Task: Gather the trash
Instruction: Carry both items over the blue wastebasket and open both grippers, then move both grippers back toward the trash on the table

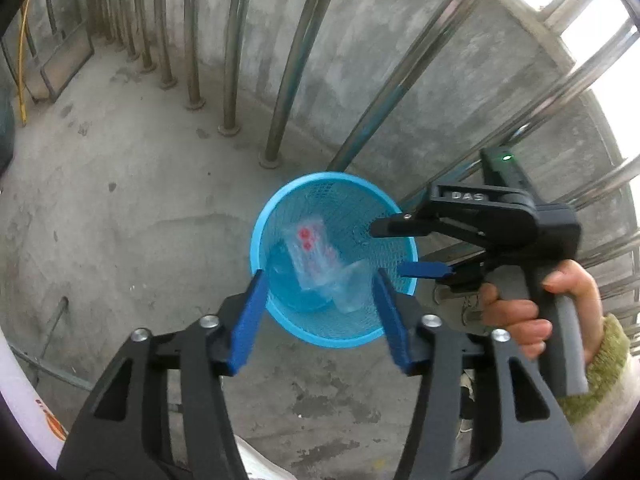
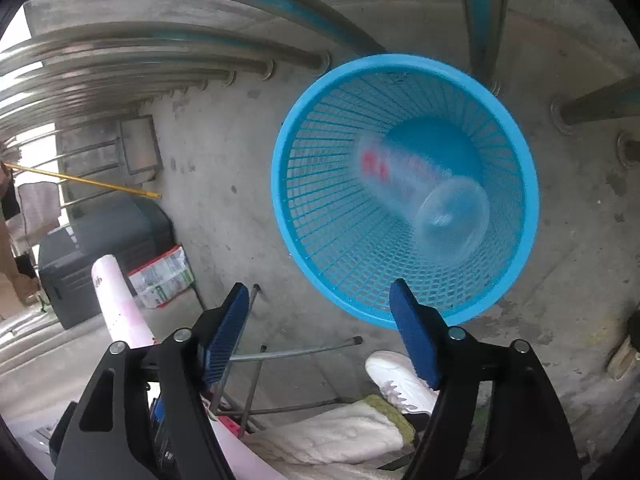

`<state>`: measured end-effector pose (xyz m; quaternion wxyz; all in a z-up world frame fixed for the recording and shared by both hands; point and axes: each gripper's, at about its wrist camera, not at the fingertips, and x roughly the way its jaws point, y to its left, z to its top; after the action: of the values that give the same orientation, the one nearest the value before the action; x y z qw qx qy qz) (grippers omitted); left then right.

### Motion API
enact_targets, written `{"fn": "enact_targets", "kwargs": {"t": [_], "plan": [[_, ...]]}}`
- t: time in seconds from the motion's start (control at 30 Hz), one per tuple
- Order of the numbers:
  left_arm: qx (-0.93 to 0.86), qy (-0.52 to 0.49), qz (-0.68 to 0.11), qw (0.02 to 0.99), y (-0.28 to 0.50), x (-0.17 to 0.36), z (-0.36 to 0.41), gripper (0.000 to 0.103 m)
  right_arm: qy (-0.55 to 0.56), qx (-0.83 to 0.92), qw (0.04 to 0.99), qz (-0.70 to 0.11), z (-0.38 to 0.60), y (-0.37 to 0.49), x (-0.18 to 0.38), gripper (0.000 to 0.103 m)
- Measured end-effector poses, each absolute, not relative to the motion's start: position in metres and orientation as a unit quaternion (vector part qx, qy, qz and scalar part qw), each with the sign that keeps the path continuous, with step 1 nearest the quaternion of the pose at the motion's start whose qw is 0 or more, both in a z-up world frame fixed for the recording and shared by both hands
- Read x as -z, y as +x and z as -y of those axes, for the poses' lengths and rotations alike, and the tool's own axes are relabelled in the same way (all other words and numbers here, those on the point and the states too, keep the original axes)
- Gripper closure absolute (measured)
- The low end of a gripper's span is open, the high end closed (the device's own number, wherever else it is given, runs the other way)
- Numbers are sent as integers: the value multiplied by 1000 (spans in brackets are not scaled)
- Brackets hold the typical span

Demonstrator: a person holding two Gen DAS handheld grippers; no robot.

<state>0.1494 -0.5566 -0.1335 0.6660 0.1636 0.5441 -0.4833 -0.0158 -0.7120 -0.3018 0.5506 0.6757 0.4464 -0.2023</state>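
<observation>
A blue mesh basket (image 1: pixel 280 200) stands on the concrete floor by a steel railing. Inside it lies clear plastic trash with red print (image 1: pixel 308 256), blurred. My left gripper (image 1: pixel 320 312) hovers over the basket's near rim, open, with nothing between its blue pads. My right gripper (image 1: pixel 400 248), held by a hand (image 1: pixel 516 320), reaches over the right rim, also open. In the right wrist view the basket (image 2: pixel 280 160) holds a blurred clear bottle with a red label (image 2: pixel 424 188). The right gripper (image 2: pixel 320 292) stands open and empty before the rim.
Steel railing bars (image 1: pixel 288 80) curve behind the basket. A white shoe (image 2: pixel 400 380) and thin metal rods (image 2: pixel 280 354) lie near the right gripper. A grey crate (image 2: pixel 100 248), a printed packet (image 2: pixel 164 276) and a pink-white roll (image 2: pixel 116 300) sit to the left.
</observation>
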Motion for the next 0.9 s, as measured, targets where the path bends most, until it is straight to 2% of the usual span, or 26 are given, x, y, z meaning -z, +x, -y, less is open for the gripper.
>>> {"fn": "enact_targets", "kwargs": {"t": [0.2, 0.3, 0.43, 0.6, 0.73, 0.9], "plan": [[509, 140, -490, 694, 146, 91, 524, 28, 648, 212, 570, -458, 708, -18, 292, 28], [521, 124, -453, 713, 145, 58, 496, 20, 596, 215, 622, -460, 696, -17, 254, 28], [532, 106, -415, 730, 135, 10, 444, 19, 459, 221, 728, -459, 657, -5, 172, 26], [530, 64, -360, 765, 119, -38, 355, 11, 261, 228, 838, -422, 581, 7, 64, 7], [506, 5, -350, 788, 112, -55, 277, 9, 151, 197, 896, -368, 511, 12, 0, 6], [432, -27, -317, 844, 97, -68, 173, 9, 100, 125, 931, -328, 435, 20, -41, 6]]}}
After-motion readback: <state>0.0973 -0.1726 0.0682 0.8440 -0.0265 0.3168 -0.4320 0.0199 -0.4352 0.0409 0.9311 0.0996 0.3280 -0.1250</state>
